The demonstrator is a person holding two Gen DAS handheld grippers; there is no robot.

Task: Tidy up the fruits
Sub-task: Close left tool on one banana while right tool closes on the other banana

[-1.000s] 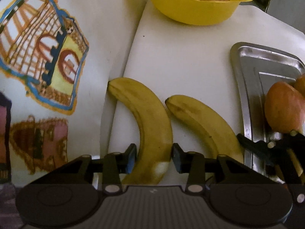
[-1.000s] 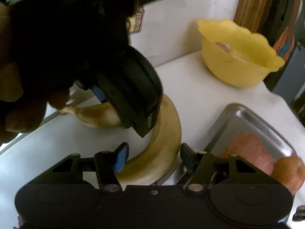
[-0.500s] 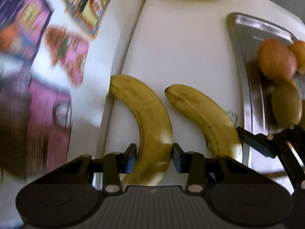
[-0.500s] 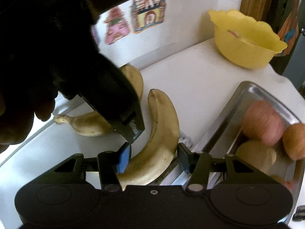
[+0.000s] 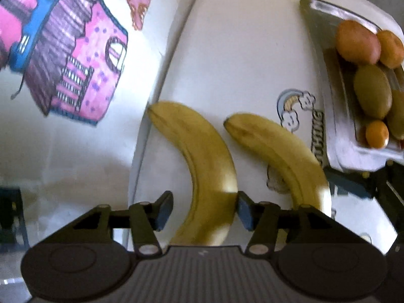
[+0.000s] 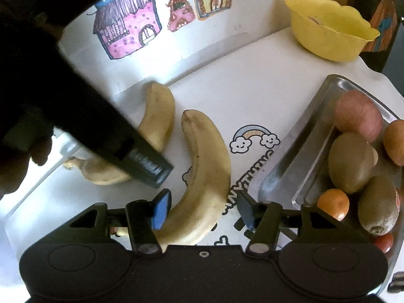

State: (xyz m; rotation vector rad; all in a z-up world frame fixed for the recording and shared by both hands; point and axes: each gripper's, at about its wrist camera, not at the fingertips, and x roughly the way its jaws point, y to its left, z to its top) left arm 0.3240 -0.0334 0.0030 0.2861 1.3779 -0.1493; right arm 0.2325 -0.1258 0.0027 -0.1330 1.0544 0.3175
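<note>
Black fingers on both the left gripper [image 5: 203, 210] and right gripper [image 6: 204, 209] spread apart, each straddling 1 banana [image 5: 202, 156].

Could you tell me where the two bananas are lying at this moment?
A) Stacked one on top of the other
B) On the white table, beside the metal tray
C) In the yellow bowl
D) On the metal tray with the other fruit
B: both bananas, one and the other, lie side by side on the white table, left of the metal tray.
</note>
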